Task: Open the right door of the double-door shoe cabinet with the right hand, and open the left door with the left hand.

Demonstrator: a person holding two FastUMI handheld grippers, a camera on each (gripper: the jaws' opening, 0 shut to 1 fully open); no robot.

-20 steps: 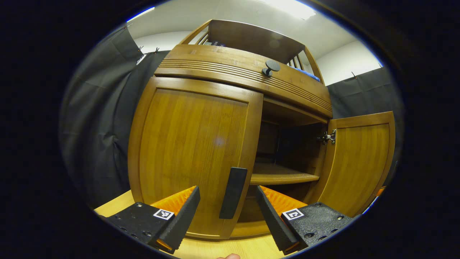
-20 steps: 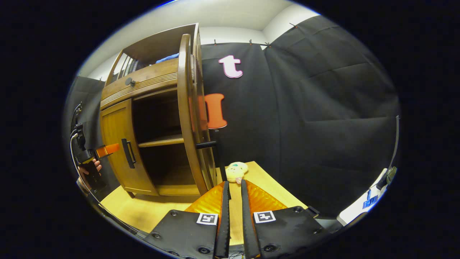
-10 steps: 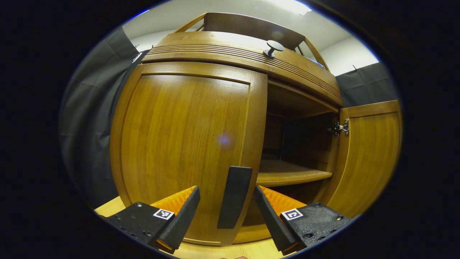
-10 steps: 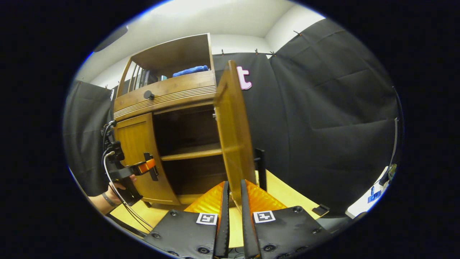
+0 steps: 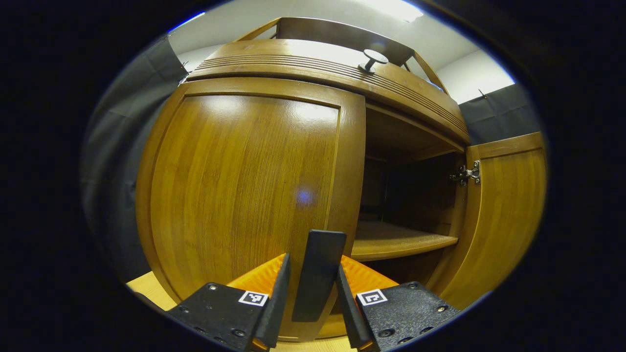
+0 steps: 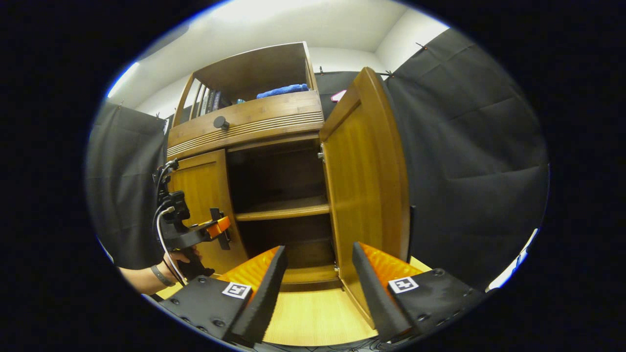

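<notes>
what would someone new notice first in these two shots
The tall honey-brown wooden shoe cabinet, with its right door swung wide open and dark, bare shelves inside. In the left gripper view, the left gripper is closed around the flat black handle of the shut left door.

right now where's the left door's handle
In the left gripper view the handle stands upright at bottom centre, between the left gripper jaws, on the left door edge beside the open compartment.
</notes>
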